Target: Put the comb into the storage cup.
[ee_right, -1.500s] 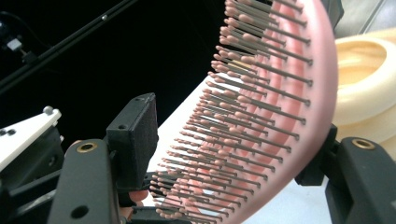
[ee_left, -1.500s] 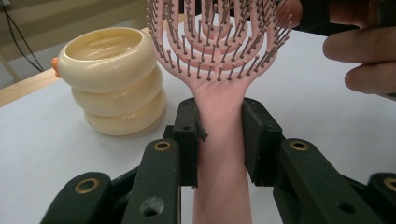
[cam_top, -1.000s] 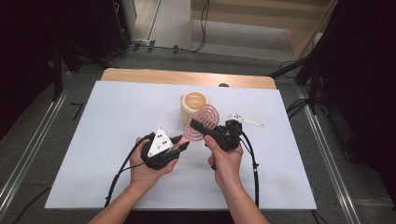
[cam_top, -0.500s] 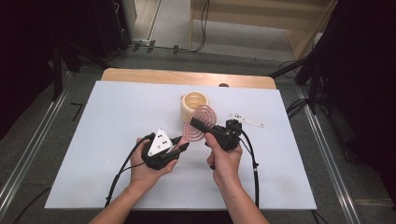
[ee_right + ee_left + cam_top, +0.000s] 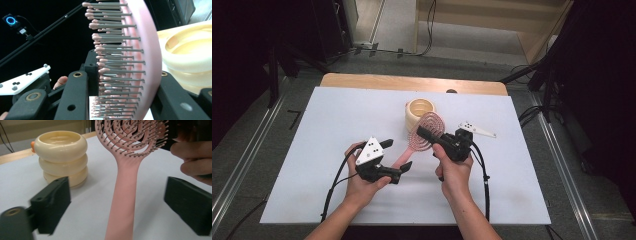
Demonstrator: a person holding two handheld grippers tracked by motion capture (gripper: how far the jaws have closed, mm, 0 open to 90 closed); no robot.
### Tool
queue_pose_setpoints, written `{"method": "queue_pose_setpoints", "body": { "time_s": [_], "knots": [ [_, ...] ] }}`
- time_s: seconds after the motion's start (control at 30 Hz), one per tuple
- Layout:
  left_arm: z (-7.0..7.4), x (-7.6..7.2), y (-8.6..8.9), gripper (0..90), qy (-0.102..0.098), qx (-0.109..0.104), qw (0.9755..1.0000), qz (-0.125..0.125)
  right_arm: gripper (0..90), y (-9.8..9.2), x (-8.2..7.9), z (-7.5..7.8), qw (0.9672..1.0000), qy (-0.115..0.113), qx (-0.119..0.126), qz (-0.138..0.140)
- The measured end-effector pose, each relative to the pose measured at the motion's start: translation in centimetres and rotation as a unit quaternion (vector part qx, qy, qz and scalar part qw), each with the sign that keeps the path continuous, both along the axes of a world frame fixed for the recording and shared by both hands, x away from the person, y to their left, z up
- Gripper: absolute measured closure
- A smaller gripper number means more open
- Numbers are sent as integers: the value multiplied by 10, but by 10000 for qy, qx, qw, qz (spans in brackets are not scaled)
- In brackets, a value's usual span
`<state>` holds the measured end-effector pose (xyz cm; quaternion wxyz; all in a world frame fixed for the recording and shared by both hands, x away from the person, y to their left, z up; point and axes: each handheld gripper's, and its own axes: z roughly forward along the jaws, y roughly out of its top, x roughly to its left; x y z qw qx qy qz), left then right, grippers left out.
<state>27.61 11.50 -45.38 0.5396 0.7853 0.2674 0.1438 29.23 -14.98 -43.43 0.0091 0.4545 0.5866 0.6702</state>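
Note:
A pink paddle hairbrush (image 5: 428, 131) hangs over the white table, head up and handle (image 5: 122, 200) slanting down to the left. My right gripper (image 5: 426, 135) is shut on the head, one jaw against the bristles (image 5: 117, 62) and the other behind the back (image 5: 147, 65). My left gripper (image 5: 397, 157) has just been opening. It stands open, with its jaws wide on either side of the handle and not touching it. In the left gripper view my left gripper (image 5: 117, 205) straddles the handle with clear gaps.
A cream container of stacked rings (image 5: 420, 111) stands just behind the brush, near the table's far middle. The white table top (image 5: 312, 125) has free room to the left and front. Cables trail from both grippers toward the near edge.
The left gripper's jaws have spread apart and let go of the brush handle. The right gripper stays shut on the brush head, and both hands have hardly moved.

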Motion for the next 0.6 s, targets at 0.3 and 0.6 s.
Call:
{"method": "queue_pose_setpoints", "body": {
  "time_s": [0.3,0.6],
  "knots": [
    [-5,-4,25,0,19,-50,10000,67,620,-2,-1,2,9998,-148,-108,-62],
    [-5,-10,53,0,-160,-120,9996,215,620,-2,-2,5,9996,-253,-147,-55]
  ]
}}
